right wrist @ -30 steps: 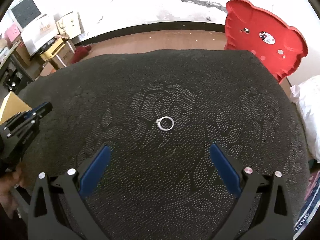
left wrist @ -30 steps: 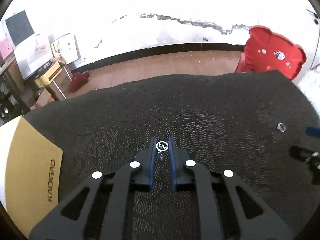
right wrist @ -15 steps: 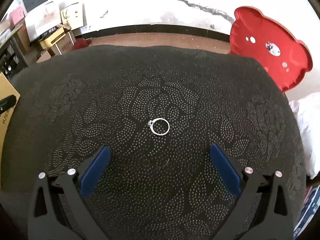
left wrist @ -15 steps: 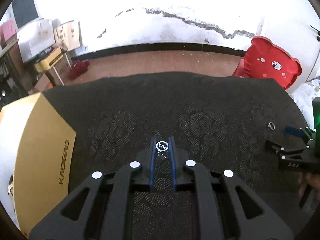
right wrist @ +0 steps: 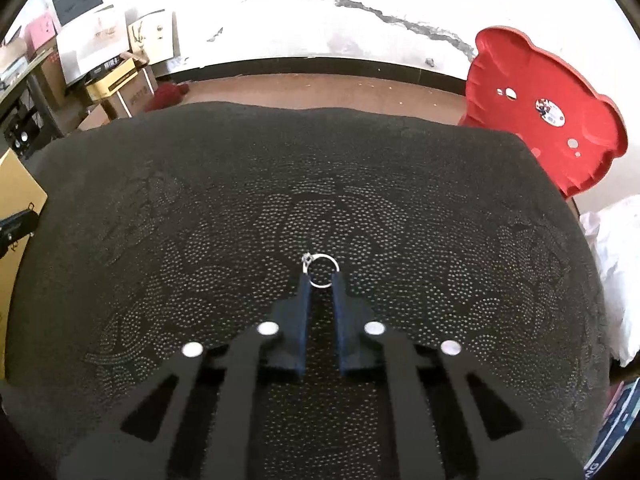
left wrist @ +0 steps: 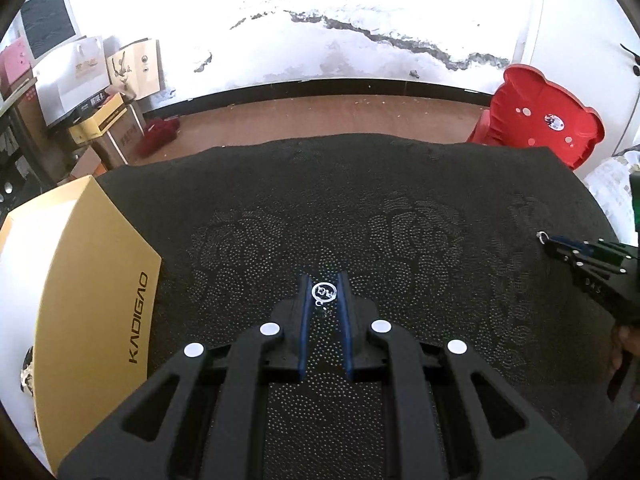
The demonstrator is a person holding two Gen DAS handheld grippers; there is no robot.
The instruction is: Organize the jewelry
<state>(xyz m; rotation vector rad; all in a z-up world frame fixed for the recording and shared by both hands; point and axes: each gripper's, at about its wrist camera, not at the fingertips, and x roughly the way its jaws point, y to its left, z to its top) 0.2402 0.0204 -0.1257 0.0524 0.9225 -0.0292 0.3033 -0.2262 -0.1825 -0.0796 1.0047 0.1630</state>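
Since the earlier frame, the right gripper has just snapped closed, pinching the light, stiff, slippery silver ring by its near edge on the black cloth; the left gripper pinches a round charm.

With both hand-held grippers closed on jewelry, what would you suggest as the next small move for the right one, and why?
Probably a short, gentle lift. The right hand-held gripper has just closed its jaws on the ring, which sits at the very fingertips above the black cloth. A small rise would test that marginal grip. The left hand-held gripper already holds its pendant.
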